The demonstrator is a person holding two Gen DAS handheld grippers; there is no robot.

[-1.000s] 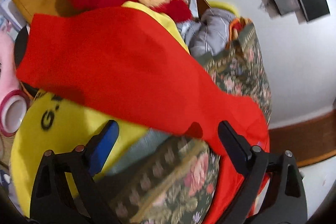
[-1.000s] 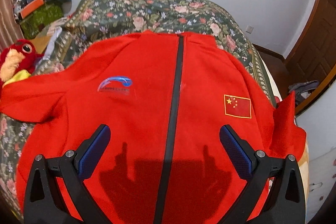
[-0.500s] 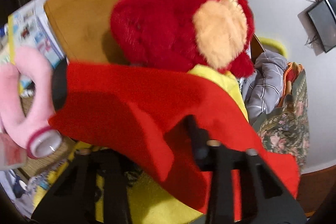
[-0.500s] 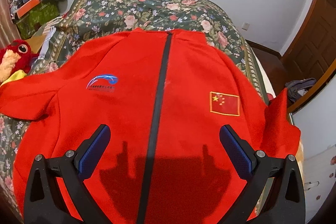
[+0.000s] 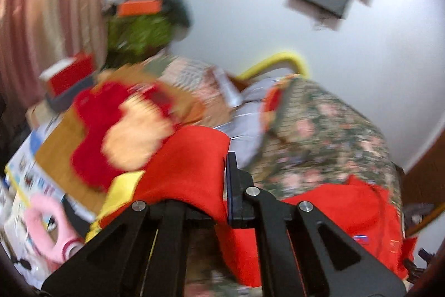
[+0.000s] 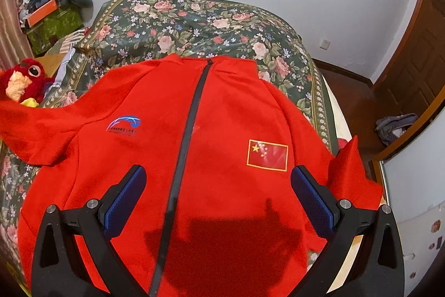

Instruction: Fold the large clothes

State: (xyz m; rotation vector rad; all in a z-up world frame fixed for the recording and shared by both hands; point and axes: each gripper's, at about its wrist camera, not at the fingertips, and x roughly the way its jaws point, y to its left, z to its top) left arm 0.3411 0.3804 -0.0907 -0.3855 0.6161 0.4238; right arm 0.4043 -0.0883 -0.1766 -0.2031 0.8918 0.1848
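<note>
Jacket [image 6: 222, 130]: it lies zipped, front up, on the flowered bed [image 6: 194, 18], soft and limp, so expect it to sag and drag. On your left, the left claw [image 5: 222, 185] is pinched tight on the sleeve [image 5: 189, 166], lifted near the plush toy [image 5: 116, 130] and the clutter beside the bed; keep the cloth off it. Over the lower front, your right claw [image 6: 218, 194] hangs wide apart, holding nothing. The right sleeve [image 6: 353, 174] sits at the bed's edge; there's bare spread beyond the collar.
</note>
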